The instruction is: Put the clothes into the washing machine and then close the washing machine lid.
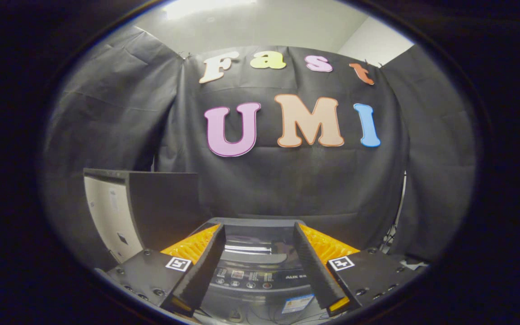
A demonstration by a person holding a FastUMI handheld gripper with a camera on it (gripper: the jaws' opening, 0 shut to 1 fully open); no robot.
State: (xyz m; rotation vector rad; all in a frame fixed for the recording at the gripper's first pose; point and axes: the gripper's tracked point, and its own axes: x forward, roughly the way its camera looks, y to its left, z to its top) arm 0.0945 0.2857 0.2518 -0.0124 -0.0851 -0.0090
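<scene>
While the gripper [258,234] hangs above the machine, its fingers stand wide apart with nothing between them | washing machine [260,275] sits below and just ahead of the fingers, control panel [253,277] facing the camera, lid [253,248] down | a dark cabinet [151,207] stands beside it, against the booth wall [287,180].

Count: 1 dark grey top-loading washing machine [260,266], seen between the spread fingers of 1 tongs [258,232], which hold nothing. 1 control panel strip [251,279] on it, with several small round buttons, too small to count. 1 tall dark-sided white-fronted cabinet [142,207] beside it.
</scene>
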